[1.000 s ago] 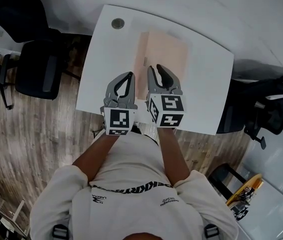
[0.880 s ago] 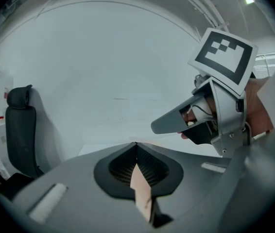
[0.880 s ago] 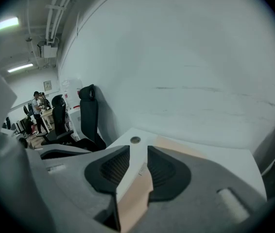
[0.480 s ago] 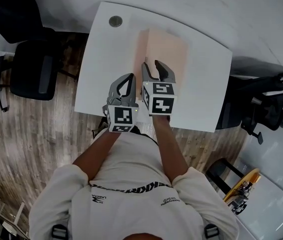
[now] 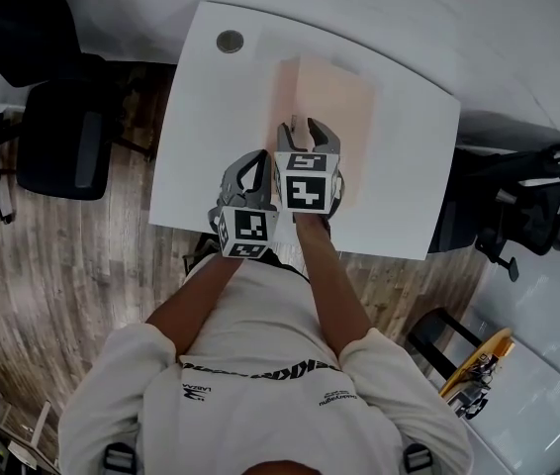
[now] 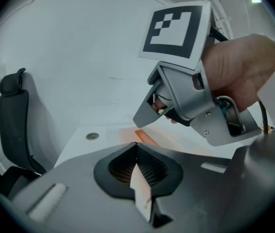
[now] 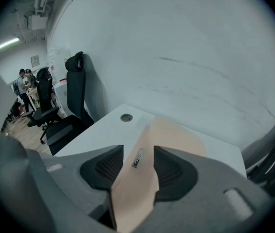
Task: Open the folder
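The right gripper (image 5: 305,127) is spreading its jaws over the folder (image 5: 337,92), gripping nothing; the left gripper (image 5: 253,158) beside it is hovering closed, empty.

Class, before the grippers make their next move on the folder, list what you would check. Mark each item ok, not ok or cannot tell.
1. Folder lies closed on the table: ok.
2. Right gripper open: ok; its jaws have just been opening, folder in line between them, ungripped.
3. Left gripper out of the way: ok; jaws together, beside the folder.
4. Right jaws touching the folder: cannot tell.
5. Which edge opens: cannot tell.
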Demonstrator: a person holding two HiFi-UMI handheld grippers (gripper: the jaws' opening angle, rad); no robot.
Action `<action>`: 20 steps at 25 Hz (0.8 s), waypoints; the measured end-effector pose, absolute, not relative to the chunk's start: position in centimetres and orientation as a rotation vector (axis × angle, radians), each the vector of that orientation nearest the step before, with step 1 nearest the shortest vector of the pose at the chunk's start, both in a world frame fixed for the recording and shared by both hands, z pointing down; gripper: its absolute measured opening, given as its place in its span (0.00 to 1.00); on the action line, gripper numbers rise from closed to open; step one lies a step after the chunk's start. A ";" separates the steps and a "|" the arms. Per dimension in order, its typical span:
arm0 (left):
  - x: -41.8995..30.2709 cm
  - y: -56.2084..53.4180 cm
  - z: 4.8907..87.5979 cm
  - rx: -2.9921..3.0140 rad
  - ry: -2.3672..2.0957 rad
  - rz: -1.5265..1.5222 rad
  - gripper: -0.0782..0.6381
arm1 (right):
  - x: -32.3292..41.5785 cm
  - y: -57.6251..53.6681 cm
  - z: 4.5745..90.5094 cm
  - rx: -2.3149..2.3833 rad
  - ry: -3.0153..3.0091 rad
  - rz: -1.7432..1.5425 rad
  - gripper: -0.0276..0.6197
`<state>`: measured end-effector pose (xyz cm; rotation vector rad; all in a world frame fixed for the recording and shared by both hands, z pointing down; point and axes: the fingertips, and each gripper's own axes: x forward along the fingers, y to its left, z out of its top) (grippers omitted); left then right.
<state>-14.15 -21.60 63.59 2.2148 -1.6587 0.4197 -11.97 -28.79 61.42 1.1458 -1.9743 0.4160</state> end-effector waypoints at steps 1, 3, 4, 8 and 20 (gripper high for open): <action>-14.2 -21.5 64.0 2.215 -1.652 0.426 0.09 | -11.9 -28.9 61.9 1.146 -1.951 0.405 0.33; -14.0 -21.3 64.7 2.221 -1.635 0.435 0.09 | -11.7 -29.0 62.7 1.148 -1.906 0.387 0.33; -13.9 -21.3 65.1 2.226 -1.626 0.439 0.09 | -11.7 -29.0 63.1 1.150 -1.889 0.383 0.33; -13.4 -21.2 66.3 2.246 -1.585 0.449 0.09 | -11.9 -29.0 63.9 1.143 -1.846 0.350 0.32; -11.7 -21.1 68.3 2.328 -1.473 0.468 0.09 | -12.4 -28.4 64.9 1.106 -1.780 0.277 0.32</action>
